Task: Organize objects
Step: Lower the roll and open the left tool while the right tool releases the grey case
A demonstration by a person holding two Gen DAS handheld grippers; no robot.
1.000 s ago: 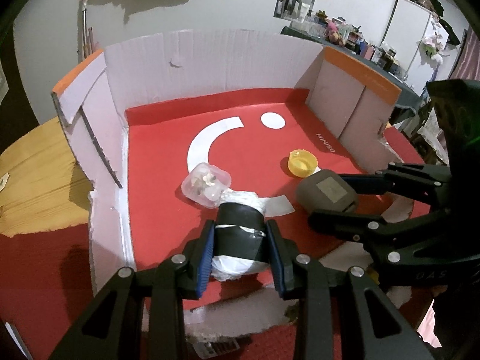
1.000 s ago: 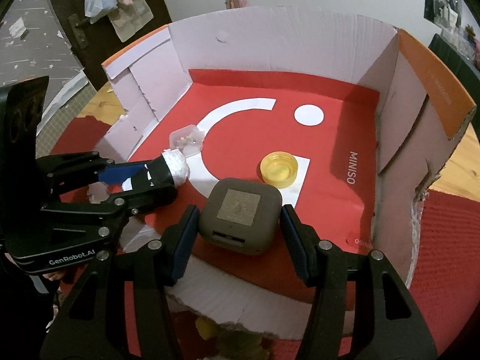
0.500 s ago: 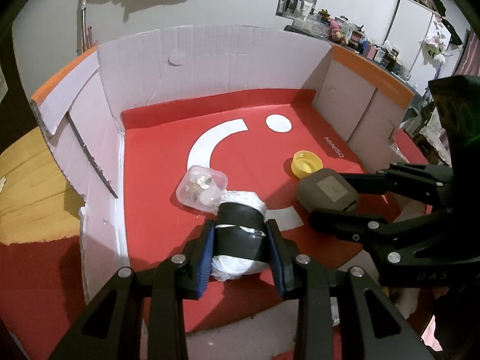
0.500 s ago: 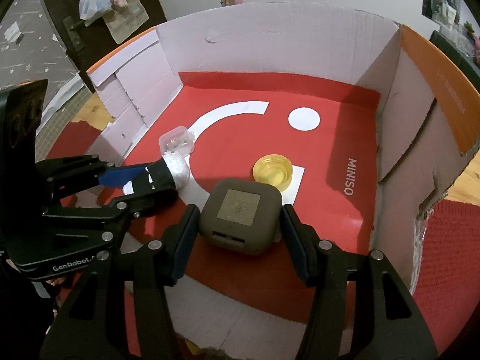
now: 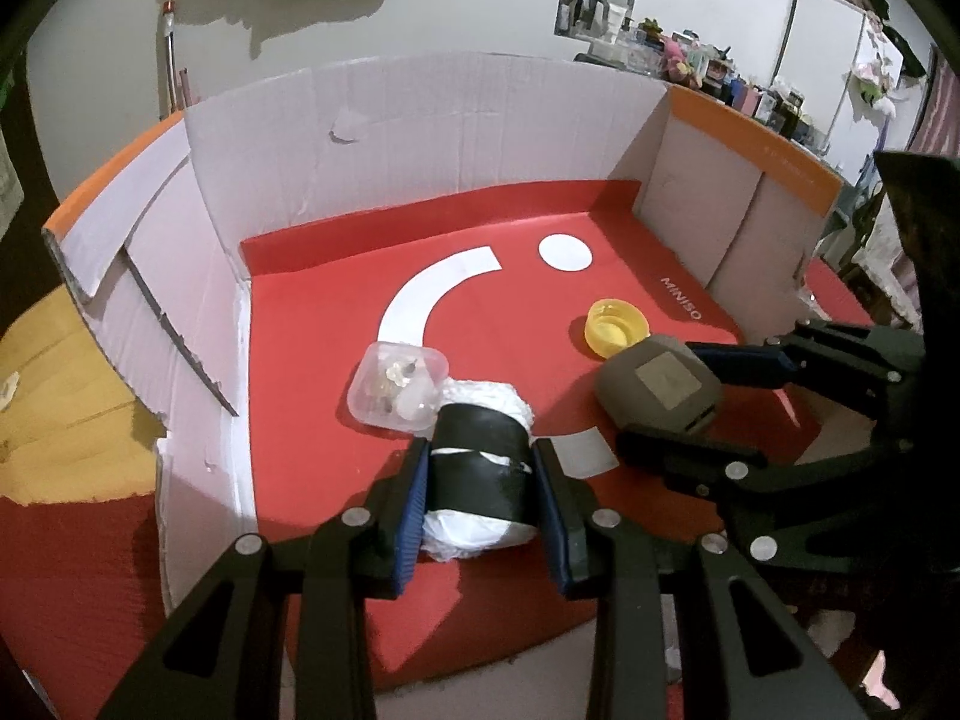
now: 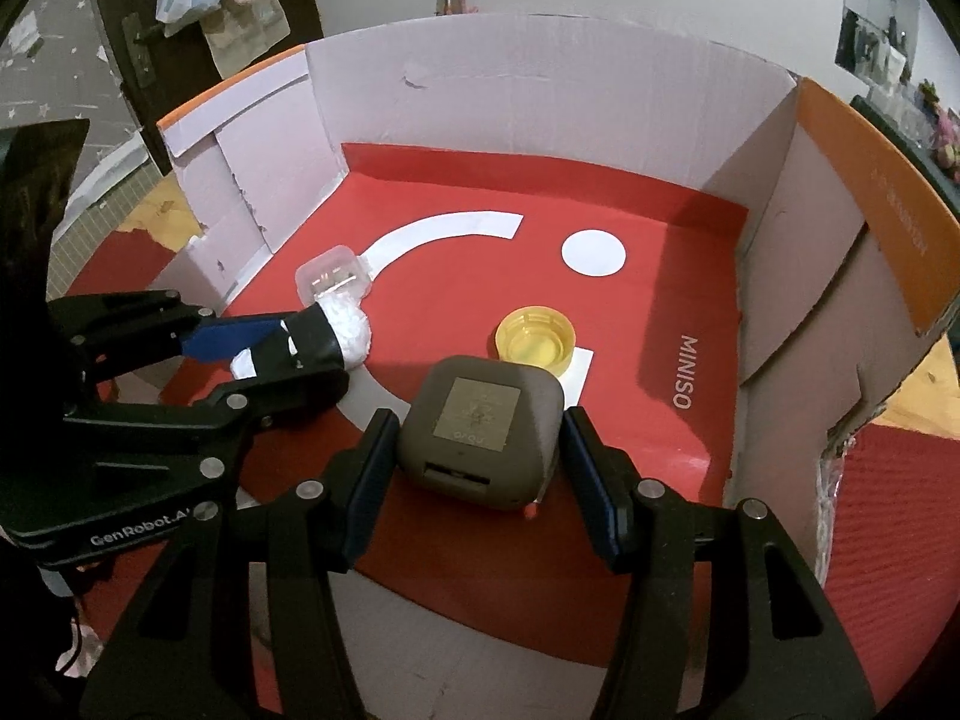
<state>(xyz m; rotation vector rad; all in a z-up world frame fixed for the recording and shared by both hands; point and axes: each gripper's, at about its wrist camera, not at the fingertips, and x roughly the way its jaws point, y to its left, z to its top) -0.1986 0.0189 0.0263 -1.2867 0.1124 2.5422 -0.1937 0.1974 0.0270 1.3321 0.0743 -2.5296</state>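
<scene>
Black-taped white bundle is clamped between the left gripper pads, low over the red floor at 6 o'clock of the cardboard box. Clear plastic case is seen touching the bundle's far end at 11 o'clock; risk: if the bundle is set down or pushed forward, the case is likely shoved or pinned. Yellow cap lies at 2 o'clock, just beyond the right gripper.

Right wrist view: grey square case is gripped by its sides in the right gripper, tilted, above the floor at 6 o'clock. Only the edges are caught by the pads, so a slip on release or twist is judged possible. The cap sits just behind at 12 o'clock and could be knocked. Left gripper is close at 9 o'clock; a finger clash is possible if both are lowered together.
</scene>
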